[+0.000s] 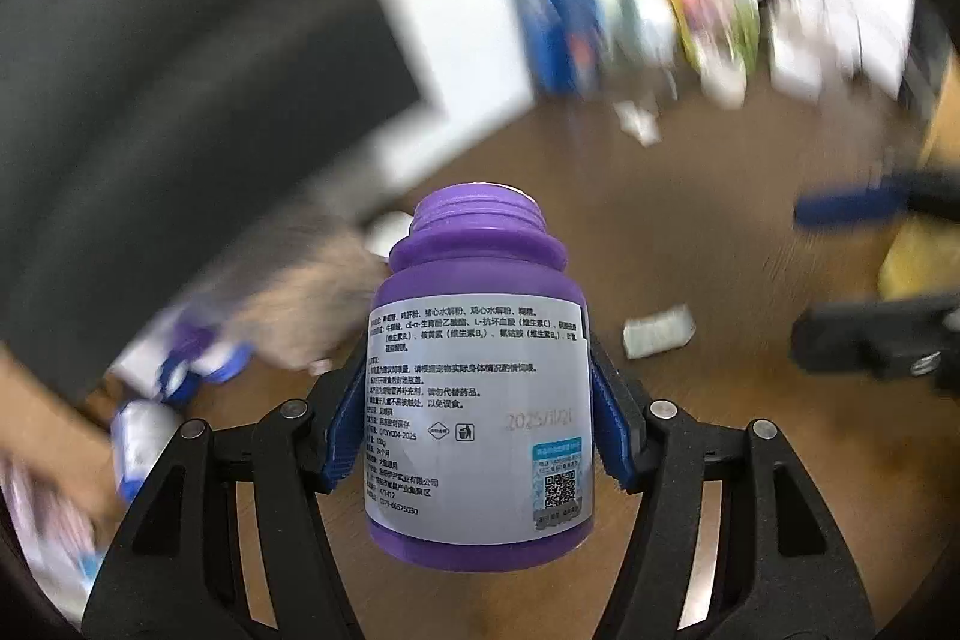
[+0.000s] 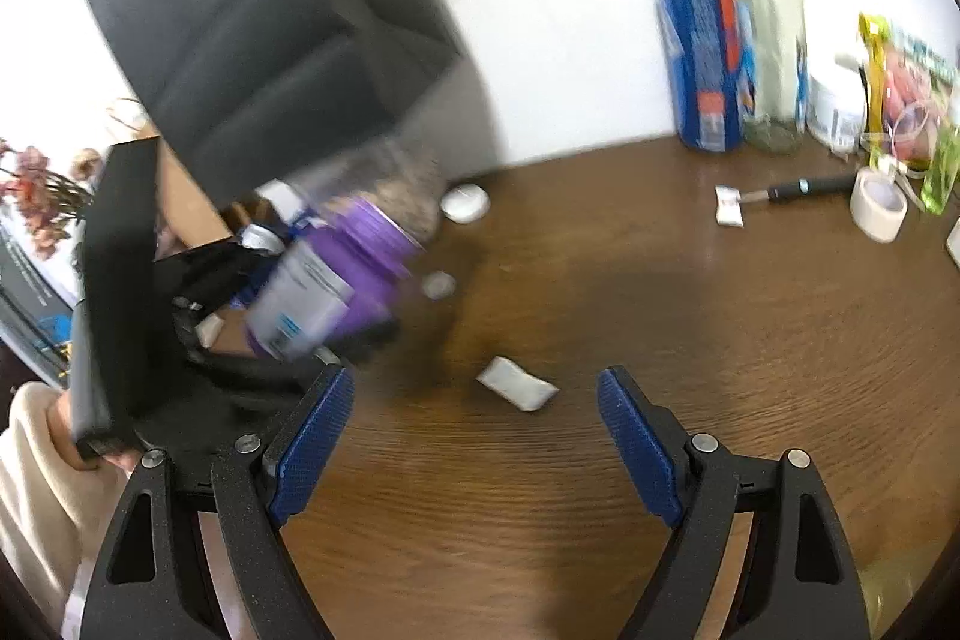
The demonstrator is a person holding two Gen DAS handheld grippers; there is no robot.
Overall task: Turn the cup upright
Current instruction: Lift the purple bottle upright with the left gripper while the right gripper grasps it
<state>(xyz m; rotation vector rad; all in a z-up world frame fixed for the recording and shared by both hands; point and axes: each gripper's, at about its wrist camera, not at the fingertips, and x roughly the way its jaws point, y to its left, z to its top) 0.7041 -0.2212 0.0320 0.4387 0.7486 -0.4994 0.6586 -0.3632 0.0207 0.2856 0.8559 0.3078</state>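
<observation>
My left gripper (image 1: 474, 430) squeezes its blue pads (image 1: 612, 430) on both sides of the purple bottle (image 1: 480, 400), so I am holding the cup. It is up in the air above the brown table (image 1: 690, 250), open mouth pointing away. In the right view it looks tilted. My right gripper (image 2: 474, 436) is wide apart and holds nothing. I think I must finish turning it and stand it down.

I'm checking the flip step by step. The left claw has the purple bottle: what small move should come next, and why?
Probably lower the purple bottle base-first onto the wooden table. The left claw grips it by the label, open threaded mouth away from the camera; it looks lifted and tilted in the right view. The right claw is open and empty.
</observation>
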